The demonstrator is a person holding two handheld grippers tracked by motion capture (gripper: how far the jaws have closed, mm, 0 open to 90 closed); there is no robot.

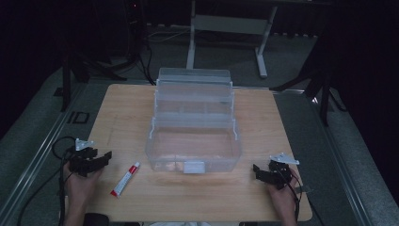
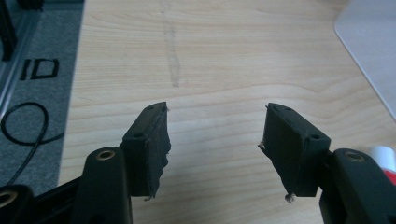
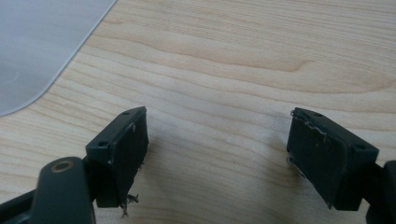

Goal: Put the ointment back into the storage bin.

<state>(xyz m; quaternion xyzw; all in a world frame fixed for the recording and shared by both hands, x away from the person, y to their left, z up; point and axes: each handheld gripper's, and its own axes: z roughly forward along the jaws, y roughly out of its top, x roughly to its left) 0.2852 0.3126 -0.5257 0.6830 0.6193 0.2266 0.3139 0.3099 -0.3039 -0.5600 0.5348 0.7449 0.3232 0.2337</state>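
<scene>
On my table [image 1: 127, 108] I count one clear plastic organizer box [image 1: 194, 127] dead center and one small red-and-white tube [image 1: 125, 179] down around 7 o'clock of it. Plus two grippers, left gripper [image 1: 101, 159] and right gripper [image 1: 259, 171].

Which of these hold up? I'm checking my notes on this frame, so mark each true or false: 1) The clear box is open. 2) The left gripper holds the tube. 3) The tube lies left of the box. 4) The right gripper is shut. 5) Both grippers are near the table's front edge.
1) True: the clear box stands open, its tiers stepped back.
2) False: the left gripper is open and holds nothing; the tube lies on the table.
3) True.
4) False: the right gripper is open, its jaws apart over bare wood.
5) True.
</scene>
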